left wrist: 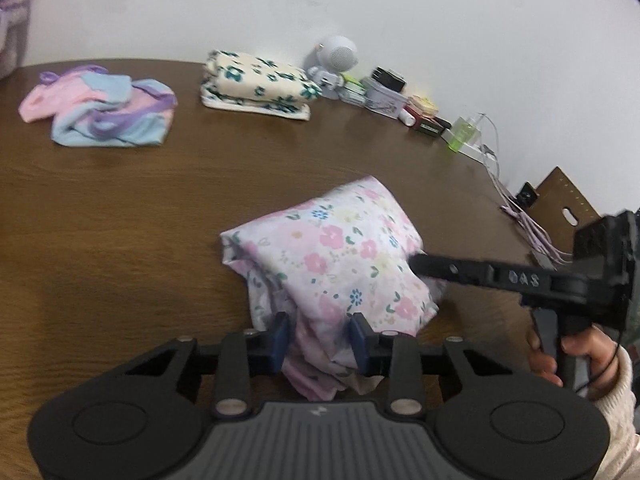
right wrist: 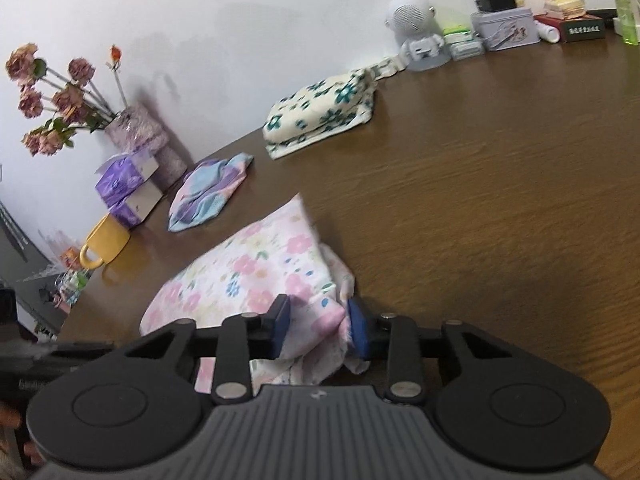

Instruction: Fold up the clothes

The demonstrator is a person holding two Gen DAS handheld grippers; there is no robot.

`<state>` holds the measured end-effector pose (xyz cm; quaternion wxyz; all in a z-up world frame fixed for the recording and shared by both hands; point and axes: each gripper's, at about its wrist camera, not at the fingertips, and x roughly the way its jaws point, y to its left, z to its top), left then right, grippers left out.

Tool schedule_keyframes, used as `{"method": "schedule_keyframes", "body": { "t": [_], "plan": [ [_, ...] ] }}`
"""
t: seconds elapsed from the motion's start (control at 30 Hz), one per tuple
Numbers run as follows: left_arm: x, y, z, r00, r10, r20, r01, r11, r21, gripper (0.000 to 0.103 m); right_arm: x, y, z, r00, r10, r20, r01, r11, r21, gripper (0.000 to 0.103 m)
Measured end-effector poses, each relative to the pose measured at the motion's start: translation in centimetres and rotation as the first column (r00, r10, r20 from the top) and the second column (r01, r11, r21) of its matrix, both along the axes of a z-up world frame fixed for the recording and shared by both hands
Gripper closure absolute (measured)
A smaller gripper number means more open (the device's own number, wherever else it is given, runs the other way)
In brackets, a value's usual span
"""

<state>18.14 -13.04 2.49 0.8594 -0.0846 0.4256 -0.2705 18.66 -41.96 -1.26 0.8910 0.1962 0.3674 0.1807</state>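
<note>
A brown wooden table bears three garments and clutter.

A: Room?
B: Plain white wall behind dark brown wood-grain table.
A: Light?
B: Soft, even; faint shadows on wall.
A: Else?
B: Brown pegboard at table's far right edge w/ slot cut-out.

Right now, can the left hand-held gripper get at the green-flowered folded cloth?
Probably not yet: the left hand-held gripper has pink floral cloth bunched between its pads. The green-flowered folded cloth lies beyond open table, nothing blocking.
</note>
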Motion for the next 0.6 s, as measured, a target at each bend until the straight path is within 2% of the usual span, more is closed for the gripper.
{"method": "schedule_keyframes", "body": {
  "t": [0.27,0.4,0.43,0.47,0.53,0.6],
  "plan": [
    [-0.7,3.1,0.3,1.0,0.009,0.022,-0.01,0.999,0.047,0.072,-3.6,2.7,-0.4,1.0,-0.001,-0.005,0.001,0.999,0.05,0.078],
    [-1.0,4.9,0.9,0.999,0.032,0.022,-0.032,0.999,0.004,0.069,-5.7,4.3,-0.4,1.0,-0.014,0.006,0.013,0.998,0.064,0.074],
    [-1.0,5.3,1.1,0.999,0.044,0.028,-0.043,0.999,-0.011,0.062,-6.0,4.2,-0.3,1.0,-0.021,0.011,0.02,0.997,0.075,0.071],
    [-1.0,5.7,1.4,0.998,0.056,0.035,-0.055,0.998,-0.026,0.051,-6.3,4.2,-0.1,0.999,-0.028,0.015,0.026,0.996,0.087,0.064],
    [-0.9,6.2,2.0,0.994,0.087,0.062,-0.085,0.996,-0.03,0.037,-6.3,3.8,0.4,0.998,-0.05,0.032,0.047,0.995,0.091,0.059],
    [-0.4,6.3,2.3,0.992,0.093,0.088,-0.09,0.995,-0.039,0.035,-6.4,3.5,1.0,0.996,-0.072,0.048,0.067,0.993,0.096,0.047]
  ]
}}
